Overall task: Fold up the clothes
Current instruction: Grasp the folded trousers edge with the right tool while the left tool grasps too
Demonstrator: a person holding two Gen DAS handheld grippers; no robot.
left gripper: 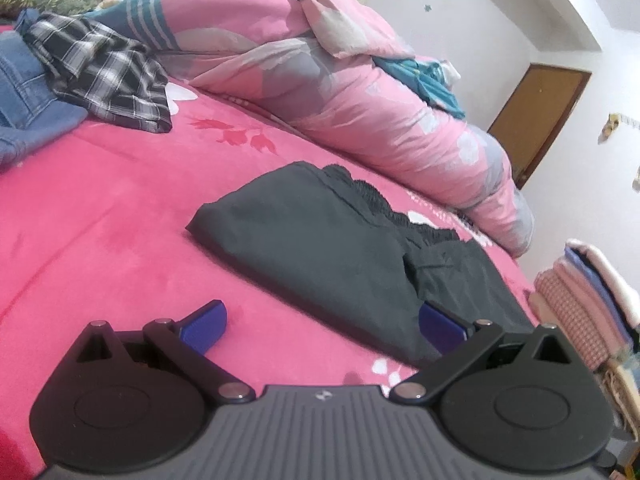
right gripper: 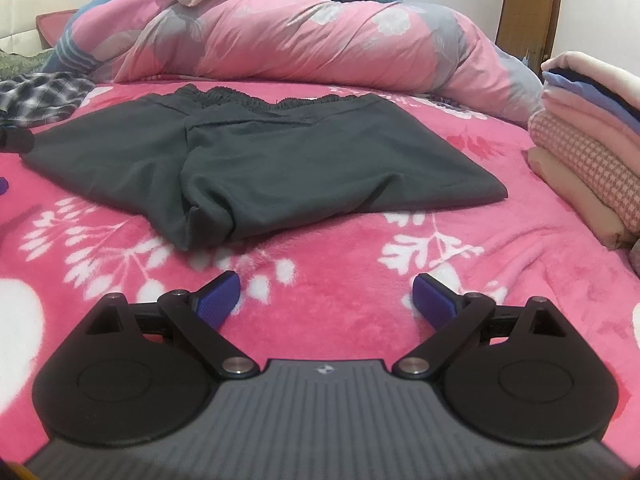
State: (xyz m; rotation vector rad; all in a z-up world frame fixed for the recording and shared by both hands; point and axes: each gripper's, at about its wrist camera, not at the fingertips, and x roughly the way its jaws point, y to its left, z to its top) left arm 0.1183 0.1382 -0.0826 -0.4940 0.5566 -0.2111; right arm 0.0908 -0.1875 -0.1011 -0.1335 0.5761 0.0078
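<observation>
Your dark grey shorts point(right gripper: 224, 160) lay on a hot-pink blanket point(right gripper: 340, 248) with white leaf prints; your grippers' pads point(right gripper: 218, 304) were blue.

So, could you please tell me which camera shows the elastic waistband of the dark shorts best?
The right wrist view: the dark shorts face it, so the gathered waistband runs unbroken across the far edge. The left wrist view sees that waistband obliquely and blurred.
</observation>
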